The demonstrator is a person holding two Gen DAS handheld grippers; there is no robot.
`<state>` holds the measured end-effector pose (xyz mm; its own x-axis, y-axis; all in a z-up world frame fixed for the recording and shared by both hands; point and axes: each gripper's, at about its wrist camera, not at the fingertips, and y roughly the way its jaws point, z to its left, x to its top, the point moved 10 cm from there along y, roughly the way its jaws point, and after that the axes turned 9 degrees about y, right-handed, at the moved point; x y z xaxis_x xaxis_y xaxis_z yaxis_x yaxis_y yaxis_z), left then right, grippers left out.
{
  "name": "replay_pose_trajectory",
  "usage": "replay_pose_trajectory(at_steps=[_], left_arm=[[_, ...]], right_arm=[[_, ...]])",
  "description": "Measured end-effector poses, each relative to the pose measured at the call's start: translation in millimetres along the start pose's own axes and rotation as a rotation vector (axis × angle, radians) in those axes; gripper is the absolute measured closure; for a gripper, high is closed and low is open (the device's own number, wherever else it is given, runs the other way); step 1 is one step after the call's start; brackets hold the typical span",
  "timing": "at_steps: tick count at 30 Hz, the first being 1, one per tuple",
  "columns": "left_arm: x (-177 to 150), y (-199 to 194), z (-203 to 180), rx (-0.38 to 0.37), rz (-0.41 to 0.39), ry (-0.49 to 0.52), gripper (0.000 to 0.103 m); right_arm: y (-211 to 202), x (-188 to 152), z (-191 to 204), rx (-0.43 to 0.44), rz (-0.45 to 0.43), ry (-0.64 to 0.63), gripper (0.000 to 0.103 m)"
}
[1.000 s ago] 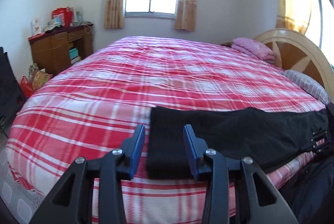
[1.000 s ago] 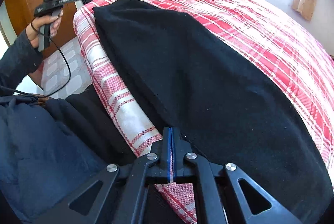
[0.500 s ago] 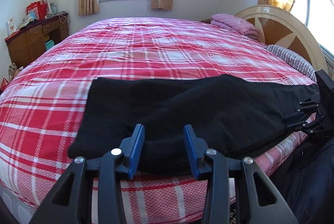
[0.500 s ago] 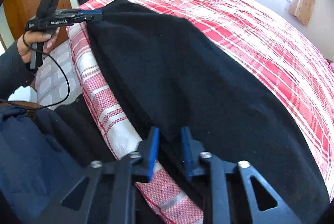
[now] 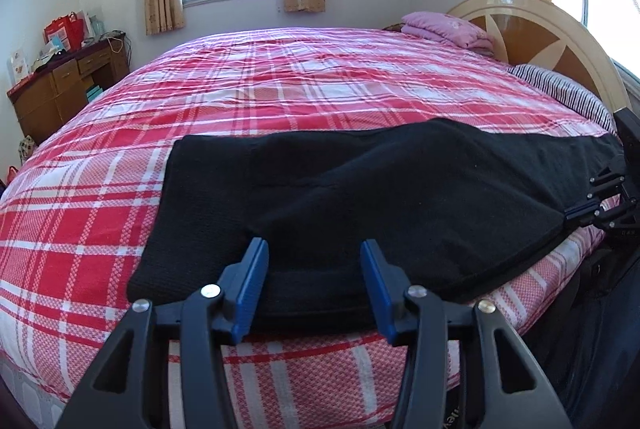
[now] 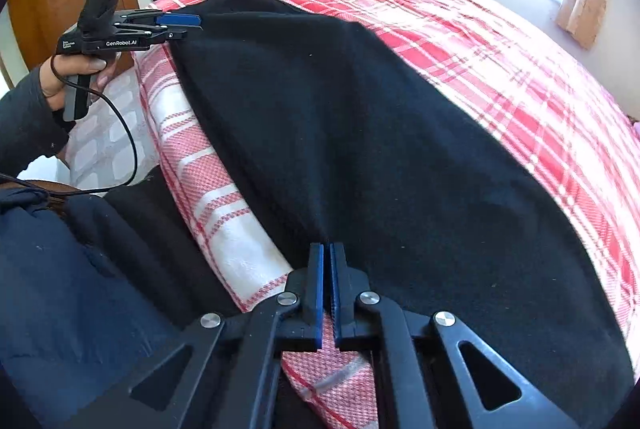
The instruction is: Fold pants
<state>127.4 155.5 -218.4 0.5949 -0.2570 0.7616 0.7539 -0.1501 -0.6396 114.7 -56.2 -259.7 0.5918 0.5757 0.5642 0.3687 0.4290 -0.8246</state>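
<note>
We see a checked bedspread (image 5: pixel 280 101), a pink blanket (image 5: pixel 444 29) by the far headboard (image 5: pixel 552 41), and a desk (image 5: pixel 60 85) at left.

Your rig: black frames, blue pads, silver screws.

Your left gripper (image 5: pixel 314 281) has black triangular-cutout arms, blue-faced fingers (image 5: pixel 251 285) and round silver screws; white "GenRobot.AI" lettering marks its body, with a grey handle and a looping black cable (image 6: pixel 124 133). Your right gripper (image 6: pixel 326 289) matches it. Your left hand (image 6: pixel 76 69) shows bare skin above a dark sleeve (image 6: pixel 24 125).
</note>
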Motion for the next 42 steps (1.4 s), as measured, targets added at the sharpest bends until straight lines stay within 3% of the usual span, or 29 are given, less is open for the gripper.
replay_pose_trajectory(at_steps=[3, 5, 10, 11, 12, 14, 16, 22, 28, 31, 35, 38, 41, 42], left_arm=[[5.4, -6.2, -0.1, -0.012, -0.011, -0.011, 0.051], [13.7, -12.9, -5.4, -0.016, -0.038, -0.012, 0.044], [42.4, -22.1, -39.8, -0.061, -0.081, 0.072, 0.041], [50.7, -23.3, -52.1, -0.08, -0.09, 0.095, 0.037], [56.7, -23.8, -61.3, -0.096, -0.097, 0.111, 0.035], [72.1, -20.5, -88.9, -0.147, -0.107, 0.157, 0.033], [82.6, -13.2, -113.6, -0.195, -0.105, 0.199, 0.033], [105.0, 13.2, -184.6, -0.315, -0.1, 0.307, 0.033], [105.3, 41.7, -212.7, -0.354, -0.058, 0.286, 0.033], [88.7, 54.9, -205.4, -0.342, 0.004, 0.251, 0.033], [71.7, 62.3, -195.5, -0.34, 0.049, 0.195, 0.033], [71.1, 62.1, -197.6, -0.339, 0.039, 0.197, 0.032], [70.8, 62.4, -200.9, -0.33, 0.037, 0.22, 0.029], [71.0, 63.0, -201.2, -0.329, 0.035, 0.222, 0.029]], right_arm=[[-5.6, -1.0, 0.9, 0.053, 0.02, 0.017, 0.1], [-2.6, -3.6, 0.4, 0.041, 0.024, 0.012, 0.1], [-14.5, 1.4, -8.8, 0.022, -0.001, 0.049, 0.095], [-23.9, 2.9, -18.6, -0.008, -0.023, 0.064, 0.086], [-30.8, 4.3, -27.2, -0.025, -0.037, 0.08, 0.071], [-52.0, -0.7, -54.8, -0.047, -0.074, 0.163, 0.055], [-72.0, -10.6, -84.4, -0.07, -0.102, 0.256, 0.055], [-177.1, -69.7, -216.3, -0.293, -0.261, 0.611, 0.055], [-280.9, -154.2, -336.8, -0.527, -0.408, 0.958, 0.055], [-283.3, -191.5, -369.5, -0.5, -0.372, 1.078, 0.055], [-255.8, -202.6, -376.8, -0.358, -0.332, 1.141, 0.057], [-248.2, -197.8, -370.8, -0.333, -0.326, 1.105, 0.085], [-253.3, -187.6, -365.8, -0.375, -0.339, 1.042, 0.1], [-258.6, -183.4, -364.5, -0.39, -0.362, 1.034, 0.1]])
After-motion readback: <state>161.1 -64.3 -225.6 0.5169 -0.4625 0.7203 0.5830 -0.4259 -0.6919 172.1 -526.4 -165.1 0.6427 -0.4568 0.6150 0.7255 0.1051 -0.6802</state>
